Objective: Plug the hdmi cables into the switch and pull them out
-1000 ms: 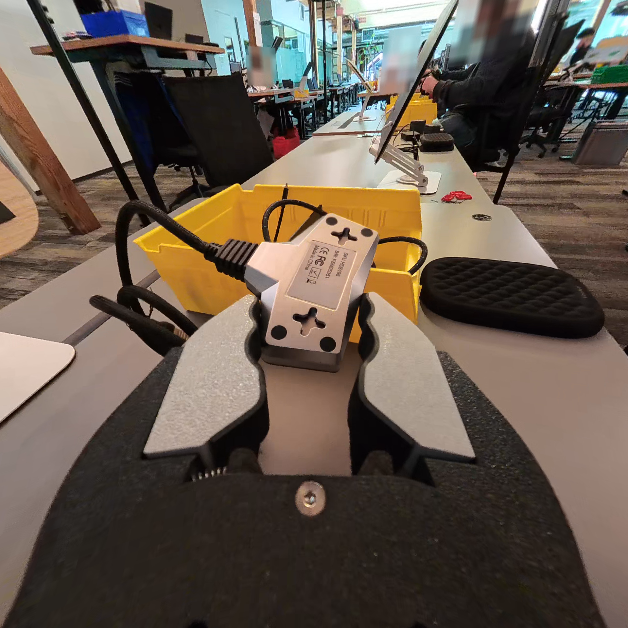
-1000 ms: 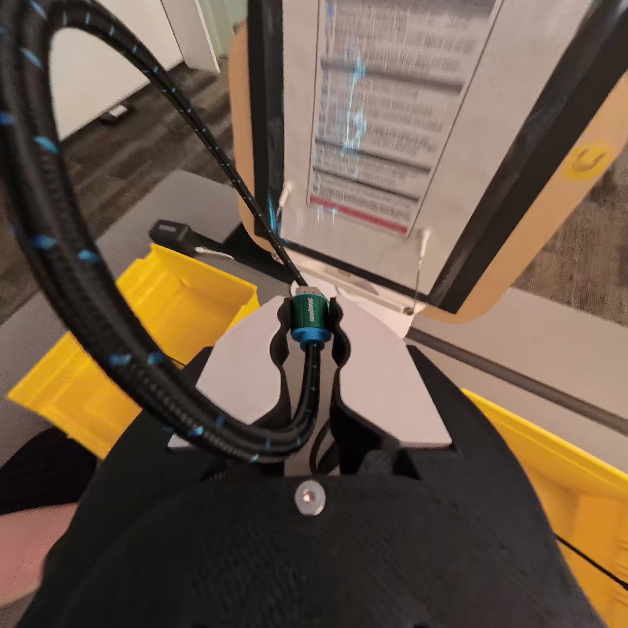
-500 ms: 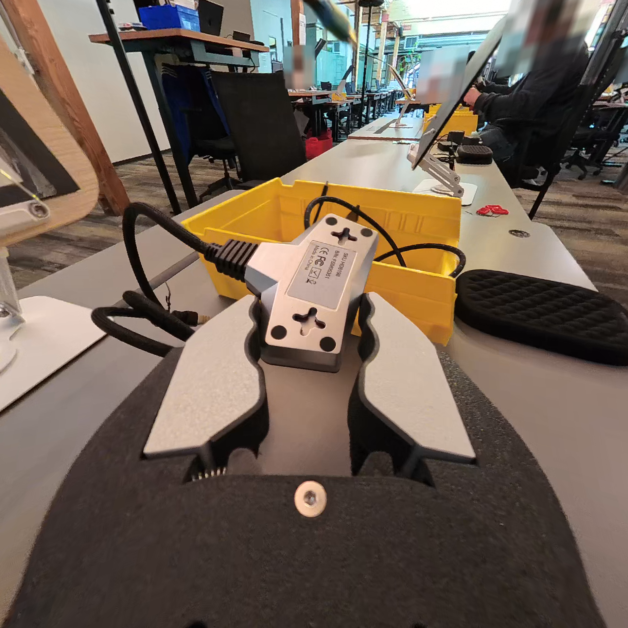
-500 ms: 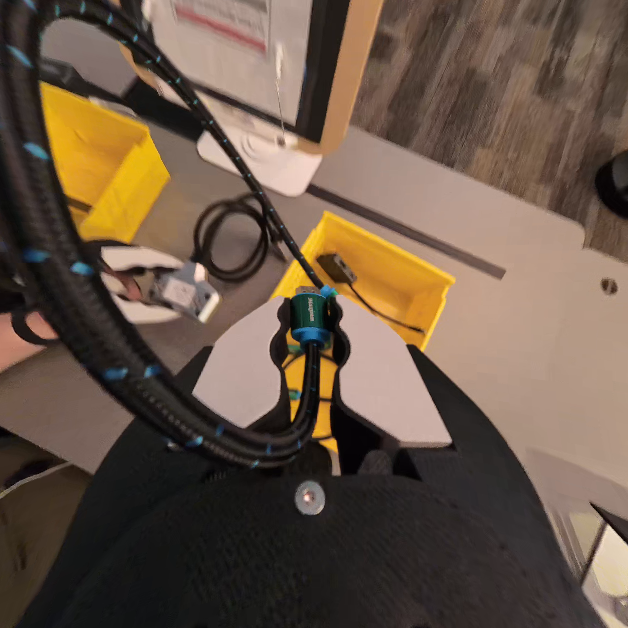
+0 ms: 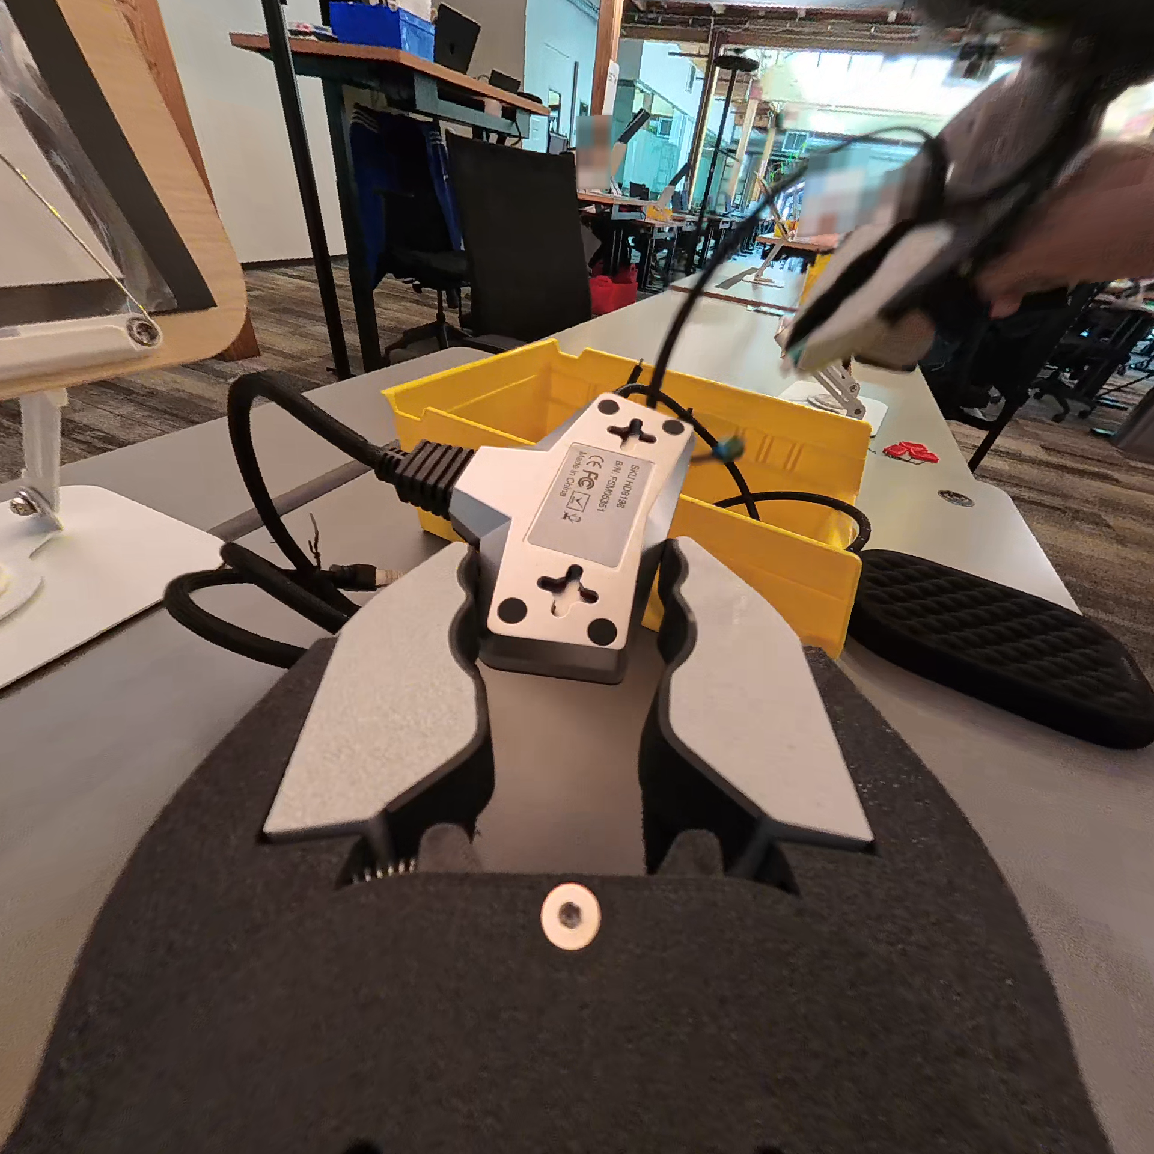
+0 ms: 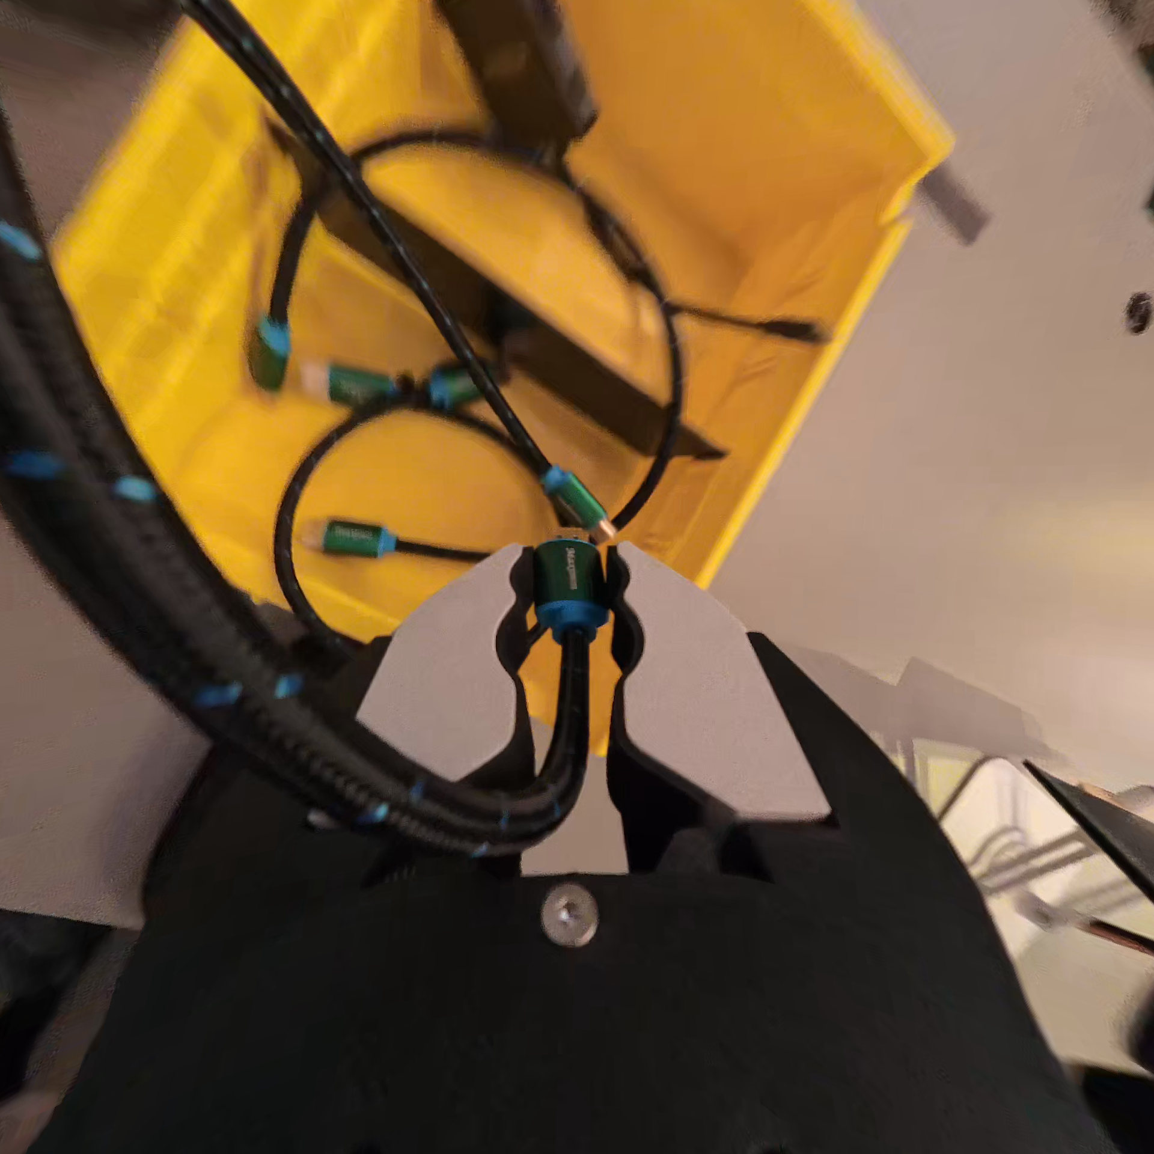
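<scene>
A long grey desk (image 5: 974,830) runs back through an open office of further desks and dark chairs, with a white stand base (image 5: 93,562) at the left edge of the left wrist view. In that view the left gripper (image 5: 565,599) fills the lower half of the frame, its two grey fingers (image 5: 399,699) clamped on the near end of the silver HDMI switch (image 5: 581,531), which is turned underside up so its label and cross-shaped slots face the camera. The switch's thick black lead (image 5: 262,487) leaves its left side, arches up and loops down onto the desk at centre left. Just behind the switch sits a yellow bin (image 5: 768,556), and a black quilted pad (image 5: 993,649) lies just beside the bin at the right of the frame. At upper right the right gripper (image 5: 874,300) appears blurred, held by a hand (image 5: 1074,243), with a thin black cable hanging from it toward the bin. In the right wrist view the right gripper (image 6: 571,581) points down at the bin (image 6: 812,437) in the upper part of the frame; its fingers are closed on a green HDMI plug (image 6: 569,581) with a blue collar, and the braided black and blue cable (image 6: 156,593) curls out to the left. Inside the bin lie more green plugs (image 6: 356,538) on coiled black cables, though blur hides the finer detail.
</scene>
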Motion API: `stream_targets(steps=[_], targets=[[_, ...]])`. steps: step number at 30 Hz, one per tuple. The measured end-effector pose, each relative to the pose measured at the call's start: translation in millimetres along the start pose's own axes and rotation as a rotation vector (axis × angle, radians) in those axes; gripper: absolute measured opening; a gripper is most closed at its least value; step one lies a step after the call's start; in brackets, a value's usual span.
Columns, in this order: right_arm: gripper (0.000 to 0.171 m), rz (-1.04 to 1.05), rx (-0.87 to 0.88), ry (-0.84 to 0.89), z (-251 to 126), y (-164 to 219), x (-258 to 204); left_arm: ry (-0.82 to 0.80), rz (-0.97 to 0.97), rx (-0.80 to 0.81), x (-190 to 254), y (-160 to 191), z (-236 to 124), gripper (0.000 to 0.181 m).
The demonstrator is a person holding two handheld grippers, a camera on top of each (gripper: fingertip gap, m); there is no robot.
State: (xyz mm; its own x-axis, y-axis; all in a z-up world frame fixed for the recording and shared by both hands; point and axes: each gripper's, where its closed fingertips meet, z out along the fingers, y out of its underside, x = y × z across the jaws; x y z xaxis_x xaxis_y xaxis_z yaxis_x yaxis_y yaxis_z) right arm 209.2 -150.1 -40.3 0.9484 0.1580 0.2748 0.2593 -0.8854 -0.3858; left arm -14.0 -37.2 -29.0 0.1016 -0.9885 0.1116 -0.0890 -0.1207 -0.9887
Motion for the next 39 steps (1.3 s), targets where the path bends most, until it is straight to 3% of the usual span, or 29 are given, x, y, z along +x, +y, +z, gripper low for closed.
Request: stream_targets(steps=[4,9,14,19,22,28,36,39], targets=[[0.023,-0.145,-0.17,-0.032,49,32,-48,-0.004,0.002,0.002,1,-2,0,0.055],[0.026,-0.164,-0.189,-0.12,59,38,-71,0.0,0.02,-0.008,6,-3,0,0.055],[0.04,-0.134,-0.176,-0.182,42,42,-69,0.012,0.032,-0.01,9,-7,-1,0.055],[0.058,-0.096,-0.035,-0.165,10,24,-57,0.017,0.023,-0.009,9,-10,-2,0.055],[0.058,-0.095,0.035,-0.131,-10,15,-48,0.014,0.021,-0.005,8,-11,-3,0.055],[0.057,-0.081,0.286,-0.311,-55,-16,-78,0.009,0.039,0.011,8,-17,-5,0.055],[0.049,-0.214,0.413,-0.236,-68,-32,-111,0.005,0.038,0.04,9,-27,-10,0.055],[0.048,-0.296,0.34,-0.254,-60,-21,-134,0.007,0.042,0.039,11,-28,-10,0.055]])
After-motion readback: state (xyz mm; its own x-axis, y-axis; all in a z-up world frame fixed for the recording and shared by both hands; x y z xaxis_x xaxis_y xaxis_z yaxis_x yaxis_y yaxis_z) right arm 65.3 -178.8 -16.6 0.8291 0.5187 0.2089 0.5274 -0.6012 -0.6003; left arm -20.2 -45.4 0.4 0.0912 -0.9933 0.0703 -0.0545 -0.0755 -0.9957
